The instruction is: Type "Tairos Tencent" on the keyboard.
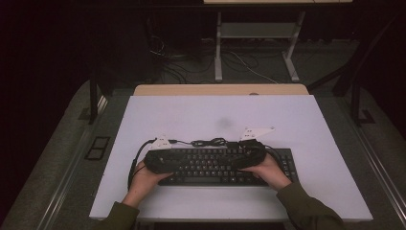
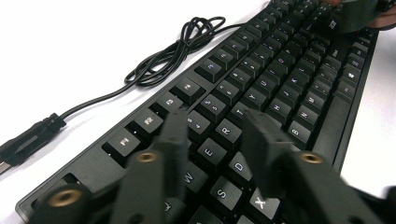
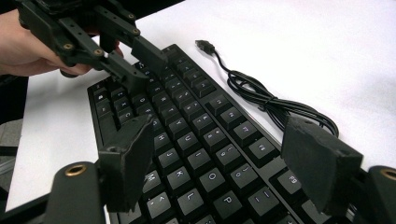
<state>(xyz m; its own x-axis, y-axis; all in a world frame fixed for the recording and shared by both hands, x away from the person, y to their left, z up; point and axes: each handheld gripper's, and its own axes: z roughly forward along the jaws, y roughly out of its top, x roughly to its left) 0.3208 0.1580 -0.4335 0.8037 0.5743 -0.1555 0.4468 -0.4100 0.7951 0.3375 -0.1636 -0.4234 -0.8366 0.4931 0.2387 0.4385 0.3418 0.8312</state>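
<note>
Keyboard: black, laid flat at the near middle of the white table; long axis runs left to right, key rows facing the near edge.
Left gripper: held over the left-end keys; jaws parted a moderate way, nothing gripped.
Right gripper: held over the right half; jaws spread wide, nothing between them.
Cable: loosely coiled, just beyond the far edge of the keyboard; plug lying toward the left.

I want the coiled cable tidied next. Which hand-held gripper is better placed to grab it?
Probably the right hand-held gripper: its jaws stand wide open, with the cable coil just past its outer jaw. The left hand-held gripper hovers narrower over the keyboard.
</note>
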